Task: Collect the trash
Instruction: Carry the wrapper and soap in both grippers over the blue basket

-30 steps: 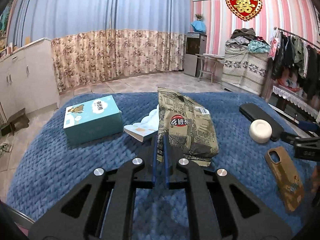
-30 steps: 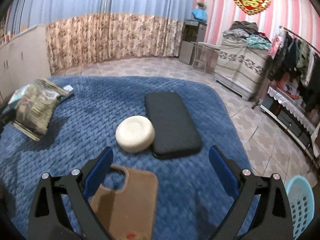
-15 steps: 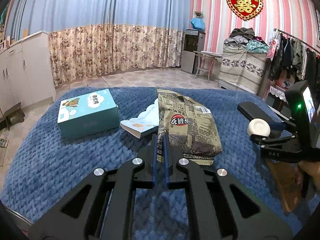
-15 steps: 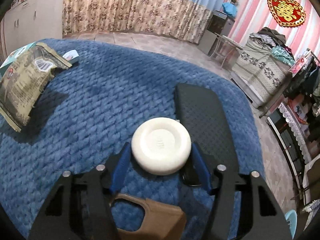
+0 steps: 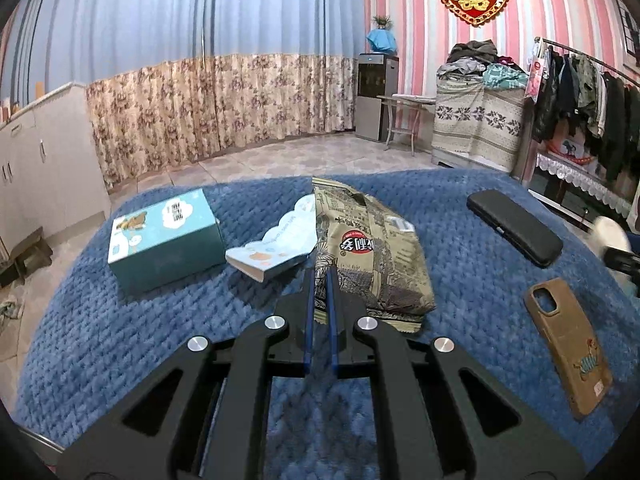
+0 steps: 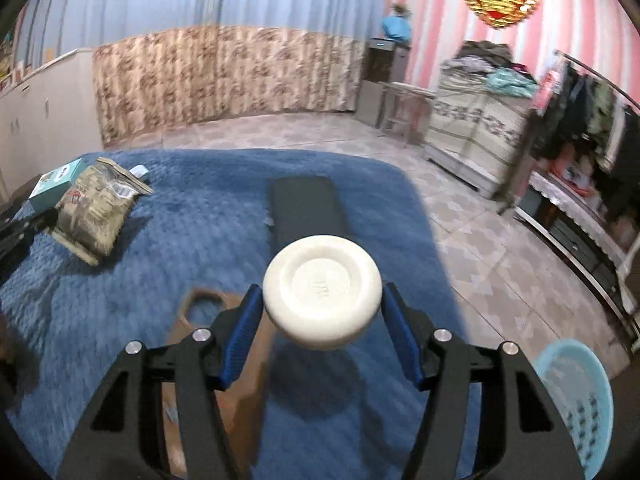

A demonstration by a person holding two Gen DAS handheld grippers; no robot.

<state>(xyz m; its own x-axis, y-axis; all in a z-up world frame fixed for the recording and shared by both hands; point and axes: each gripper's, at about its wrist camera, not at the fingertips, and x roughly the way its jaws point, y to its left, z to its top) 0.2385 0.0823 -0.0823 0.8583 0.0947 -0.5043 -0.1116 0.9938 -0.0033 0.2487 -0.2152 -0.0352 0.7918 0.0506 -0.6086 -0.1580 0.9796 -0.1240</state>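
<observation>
The right claw [image 6: 322, 320] grips a round, cream-white puck-shaped disc [image 6: 322, 296], its blue pads [image 6: 244, 334] pressed against the disc's two sides and holding it clear above the blue quilted blanket [image 6: 208, 216]; its shadow falls on the blanket underneath. Its jaws closed onto the disc within the last second. Just past the disc lies a flat black rectangular case [image 6: 306, 210], and below the claw's left finger sits a brown phone case [image 6: 224, 344] with a camera cut-out. Down to the claw's right, on the tiled floor, stands a light blue perforated plastic basket [image 6: 578, 400].

The left claw [image 5: 320, 312] is closed, its blue pads nearly together, pinching the near edge of an olive, newspaper-print snack bag [image 5: 370, 252] that lies on the blanket just ahead of it. Left of the bag, touching it, is a small white-and-blue tissue pack [image 5: 276, 246], and further left a teal cardboard box [image 5: 166, 244].
</observation>
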